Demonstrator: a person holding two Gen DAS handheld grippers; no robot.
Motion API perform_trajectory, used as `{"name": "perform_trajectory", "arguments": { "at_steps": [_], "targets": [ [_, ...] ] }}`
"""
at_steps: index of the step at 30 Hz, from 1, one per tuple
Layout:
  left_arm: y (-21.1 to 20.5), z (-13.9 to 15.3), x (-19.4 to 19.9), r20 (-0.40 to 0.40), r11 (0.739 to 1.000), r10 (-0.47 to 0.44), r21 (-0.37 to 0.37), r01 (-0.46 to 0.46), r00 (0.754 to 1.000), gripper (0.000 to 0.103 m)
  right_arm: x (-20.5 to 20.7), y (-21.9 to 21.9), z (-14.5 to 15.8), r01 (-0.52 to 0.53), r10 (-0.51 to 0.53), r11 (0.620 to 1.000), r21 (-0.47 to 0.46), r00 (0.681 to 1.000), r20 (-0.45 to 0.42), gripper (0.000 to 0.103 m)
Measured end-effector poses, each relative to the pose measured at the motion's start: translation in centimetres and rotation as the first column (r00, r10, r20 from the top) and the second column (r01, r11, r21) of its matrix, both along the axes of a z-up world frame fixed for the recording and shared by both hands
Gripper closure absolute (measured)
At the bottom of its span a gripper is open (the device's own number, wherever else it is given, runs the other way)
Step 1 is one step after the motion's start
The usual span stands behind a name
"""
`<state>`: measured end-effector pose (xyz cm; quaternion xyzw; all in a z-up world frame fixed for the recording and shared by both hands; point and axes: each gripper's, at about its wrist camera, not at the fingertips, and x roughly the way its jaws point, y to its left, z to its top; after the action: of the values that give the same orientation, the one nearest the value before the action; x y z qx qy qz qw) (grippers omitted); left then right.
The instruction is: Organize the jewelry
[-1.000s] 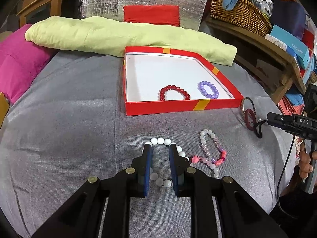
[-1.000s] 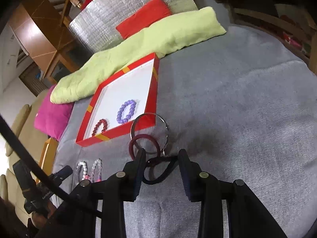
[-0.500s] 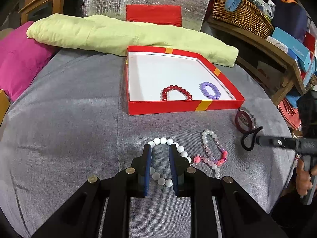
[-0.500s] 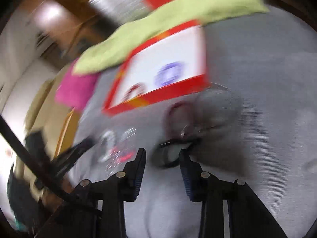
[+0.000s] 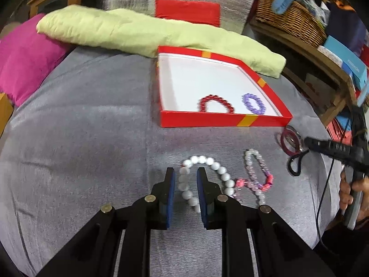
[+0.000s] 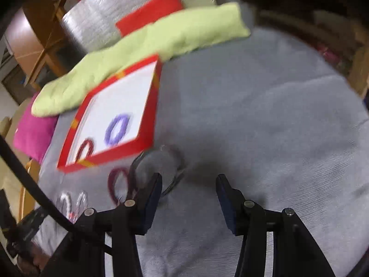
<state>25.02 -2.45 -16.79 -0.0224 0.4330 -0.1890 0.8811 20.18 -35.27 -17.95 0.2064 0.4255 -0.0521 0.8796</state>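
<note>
Right wrist view motion-blurred: purple bead bracelet [image 6: 117, 129] and dark red bead bracelet [image 6: 84, 149] in the red shallow cardboard box [image 6: 147, 124] show as smears, beads not separable. Thin silver bangle [image 6: 161, 159] partly behind the right gripper [image 6: 189, 198] finger. White bead bracelet [image 5: 203, 175] partly covered by left gripper [image 5: 185, 191] pads; contact unclear.

Black fingers [image 5: 170, 198] — blue pads, brass-coloured screws, black cable [image 6: 27, 177]

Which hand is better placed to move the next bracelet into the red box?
Left. The left gripper already straddles the white bead bracelet, jaws close around one strand. The right gripper has just been opening, with nothing between its pads, beside the rings.
</note>
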Motion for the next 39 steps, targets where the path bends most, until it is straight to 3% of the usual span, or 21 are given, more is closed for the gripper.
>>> {"name": "perform_trajectory", "arguments": {
  "at_steps": [2, 6, 9, 13, 14, 17, 20, 25, 30, 35, 39],
  "targets": [
    [0.7, -0.2, 0.3, -0.024, 1.0, 0.026, -0.016, -0.027, 0.999, 0.084, 0.3, 1.4, 0.1, -0.049, 0.049, 0.997, -0.055, 0.999, 0.001, 0.051],
    [0.8, -0.9, 0.5, -0.059, 1.0, 0.029, -0.004, -0.029, 0.998, 0.081, 0.5, 2.6, 0.2, -0.096, 0.097, 0.993, -0.063, 0.995, 0.014, 0.051],
    [0.3, -1.0, 0.4, -0.062, 1.0, 0.01, 0.007, -0.01, 0.998, 0.071, 0.7, 3.2, -0.4, -0.097, 0.098, 0.992, -0.081, 0.995, 0.011, 0.051],
    [0.1, -0.6, 0.1, -0.039, 1.0, -0.009, -0.012, 0.008, 0.999, 0.047, 1.3, 4.2, -0.5, -0.128, 0.13, 0.987, -0.096, 0.991, 0.014, 0.042],
    [-0.1, -0.6, 0.0, -0.037, 1.0, -0.01, -0.006, 0.01, 0.999, 0.045, 1.4, 4.6, -0.5, -0.152, 0.155, 0.984, -0.095, 0.988, 0.016, 0.039],
    [-0.3, -0.8, 0.2, -0.055, 1.0, -0.016, 0.002, 0.017, 0.998, 0.045, 1.0, 6.4, -0.3, -0.217, 0.221, 0.964, -0.154, 0.975, 0.007, 0.032],
    [-0.4, -0.8, 0.1, -0.052, 1.0, -0.021, 0.008, 0.021, 0.998, 0.045, 1.0, 7.1, -0.4, -0.221, 0.227, 0.951, -0.215, 0.974, 0.003, 0.032],
    [-0.4, -0.8, -0.1, -0.052, 0.999, -0.031, 0.005, 0.031, 0.998, 0.045, 1.7, 5.6, -0.5, -0.157, 0.16, 0.971, -0.182, 0.987, 0.004, 0.033],
    [-0.3, -0.6, -0.2, -0.04, 0.999, -0.039, 0.004, 0.039, 0.998, 0.045, 1.2, 5.3, -0.4, -0.188, 0.19, 0.966, -0.18, 0.982, -0.002, 0.033],
    [-0.7, -0.6, -0.5, -0.031, 0.997, -0.066, 0.025, 0.067, 0.997, 0.045, 0.9, 4.1, -0.4, -0.157, 0.16, 0.976, -0.149, 0.987, 0.008, 0.052],
    [-0.9, -0.8, -0.6, -0.034, 0.995, -0.082, 0.044, 0.084, 0.996, 0.045, 1.0, 3.4, -0.4, -0.149, 0.15, 0.983, -0.106, 0.989, 0.006, 0.053]
  ]
}}
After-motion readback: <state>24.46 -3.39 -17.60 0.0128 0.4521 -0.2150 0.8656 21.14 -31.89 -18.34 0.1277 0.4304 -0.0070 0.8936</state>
